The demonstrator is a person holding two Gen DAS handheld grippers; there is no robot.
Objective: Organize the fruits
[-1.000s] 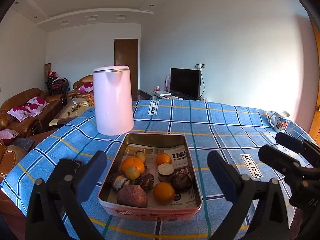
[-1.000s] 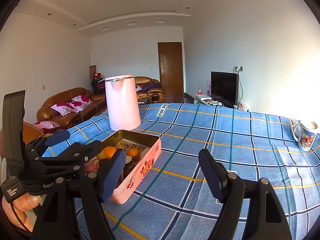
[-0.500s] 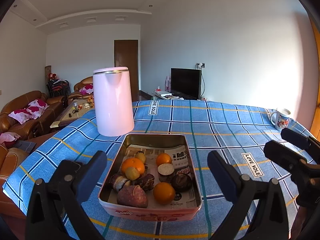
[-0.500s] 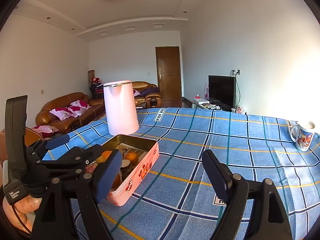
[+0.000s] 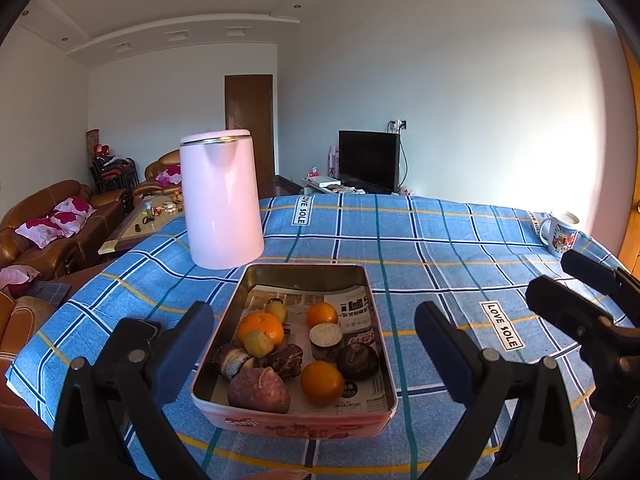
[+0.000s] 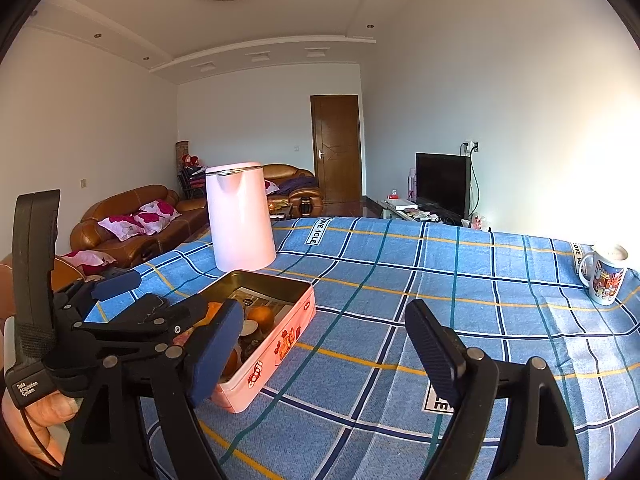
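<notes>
A pink metal tin (image 5: 292, 424) lined with newspaper sits on the blue plaid tablecloth (image 5: 420, 248). It holds three oranges (image 5: 260, 326), small yellow fruits (image 5: 258, 343) and several dark brown fruits (image 5: 259, 392). My left gripper (image 5: 312, 356) is open and empty, held just above the tin's near end. My right gripper (image 6: 324, 352) is open and empty, to the right of the tin (image 6: 276, 356), over bare cloth. The right gripper (image 5: 580, 304) also shows at the right edge of the left wrist view.
A tall pink kettle (image 5: 220, 200) stands just behind the tin. A printed mug (image 6: 606, 276) stands at the table's far right edge. Brown sofas (image 6: 128, 220), a coffee table, a TV (image 6: 442, 182) and a door lie beyond the table.
Both grippers have risen and pulled back slightly, so the tin and kettle sit a little lower and farther in view. Both stay open. Nothing on the table has moved.
</notes>
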